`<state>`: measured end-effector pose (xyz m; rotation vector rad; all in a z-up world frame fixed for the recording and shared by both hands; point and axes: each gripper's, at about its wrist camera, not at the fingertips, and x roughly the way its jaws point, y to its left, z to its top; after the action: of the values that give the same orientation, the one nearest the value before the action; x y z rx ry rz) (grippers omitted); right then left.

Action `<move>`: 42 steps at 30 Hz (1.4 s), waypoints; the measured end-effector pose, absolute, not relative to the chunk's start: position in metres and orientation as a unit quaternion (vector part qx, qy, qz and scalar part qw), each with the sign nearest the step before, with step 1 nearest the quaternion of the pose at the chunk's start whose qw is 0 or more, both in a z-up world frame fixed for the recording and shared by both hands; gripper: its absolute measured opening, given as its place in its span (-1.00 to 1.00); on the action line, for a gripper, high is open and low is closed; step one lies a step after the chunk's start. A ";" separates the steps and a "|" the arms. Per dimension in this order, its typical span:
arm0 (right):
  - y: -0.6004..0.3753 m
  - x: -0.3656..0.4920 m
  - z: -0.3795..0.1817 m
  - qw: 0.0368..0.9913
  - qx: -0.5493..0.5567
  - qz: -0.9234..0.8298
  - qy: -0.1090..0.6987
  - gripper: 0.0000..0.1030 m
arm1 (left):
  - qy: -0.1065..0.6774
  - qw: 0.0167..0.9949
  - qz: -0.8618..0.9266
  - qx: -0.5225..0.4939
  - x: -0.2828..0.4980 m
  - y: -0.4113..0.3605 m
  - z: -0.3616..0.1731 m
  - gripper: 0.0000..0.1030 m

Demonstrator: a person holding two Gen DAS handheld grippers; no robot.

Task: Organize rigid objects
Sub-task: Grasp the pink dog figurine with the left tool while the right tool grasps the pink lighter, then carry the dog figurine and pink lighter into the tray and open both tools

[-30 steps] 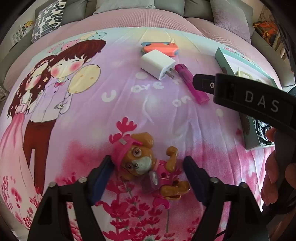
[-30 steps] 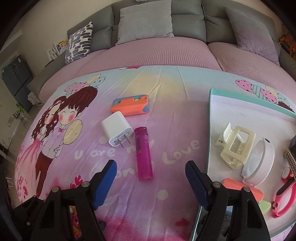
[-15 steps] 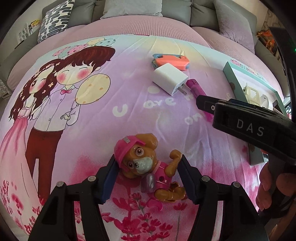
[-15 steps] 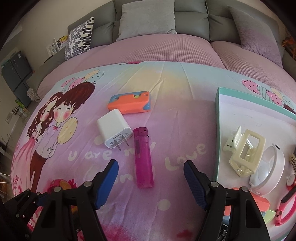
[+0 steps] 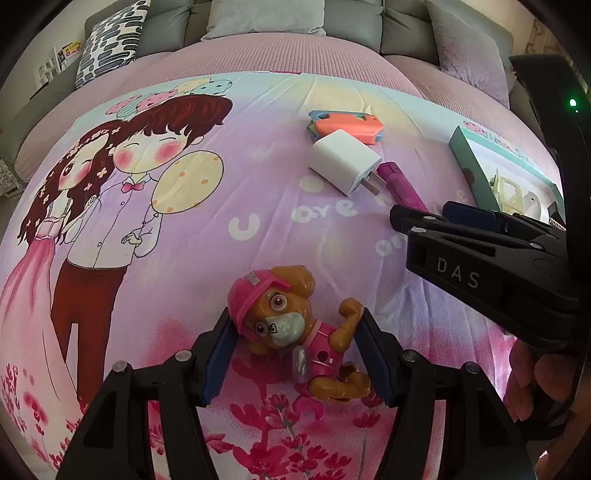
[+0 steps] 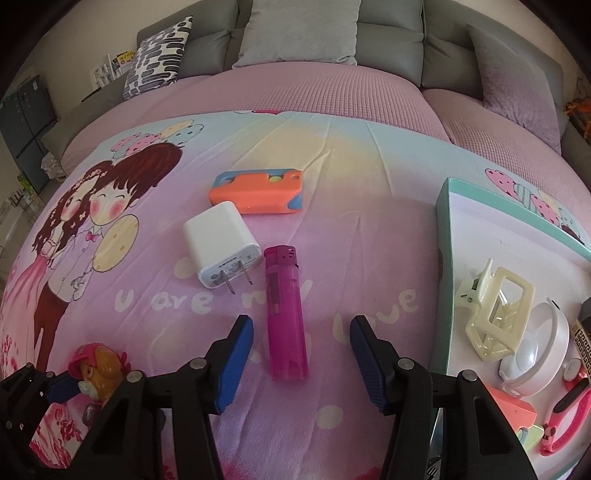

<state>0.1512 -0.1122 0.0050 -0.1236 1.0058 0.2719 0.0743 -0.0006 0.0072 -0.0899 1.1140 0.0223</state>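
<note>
A toy dog (image 5: 284,325) in a pink cap lies on the printed bedspread, also seen at the lower left of the right wrist view as the toy dog (image 6: 99,365). My left gripper (image 5: 294,315) is shut on it, one pad on the cap and the other on a raised paw. A pink lighter (image 6: 286,314) lies lengthwise between the fingers of my right gripper (image 6: 301,321). Its jaws are closing, with a gap still on both sides of the lighter. Beyond it lie a white charger (image 6: 221,240) and an orange and blue case (image 6: 258,192).
A teal-rimmed box (image 6: 443,258) on the right holds a cream hair clip (image 6: 495,310), a white round item (image 6: 535,350) and pink pieces. Sofa cushions (image 6: 299,33) line the back. The right gripper (image 5: 424,216) reaches in at the right of the left wrist view.
My left jaws have narrowed onto the toy dog. My right gripper has sunk towards the lighter, and its jaws have narrowed around it.
</note>
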 end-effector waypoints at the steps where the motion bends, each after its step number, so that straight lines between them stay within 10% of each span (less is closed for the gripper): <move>1: -0.111 0.151 0.004 0.866 -0.061 0.129 0.480 0.11 | 0.528 0.848 0.011 -0.043 0.074 -0.001 0.007 0.26; 15: -0.121 0.152 0.008 0.873 -0.054 0.105 0.474 -0.59 | 0.529 0.847 0.011 -0.036 0.075 -0.001 0.007 0.26; 42: -0.171 0.125 0.087 0.917 0.016 0.092 0.389 -0.59 | 0.490 0.872 0.002 -0.002 0.076 -0.022 0.049 0.17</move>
<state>0.1246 -0.1712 0.0866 0.0328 0.7997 0.1894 0.0762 -0.0221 0.0490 -0.0051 1.0250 0.0051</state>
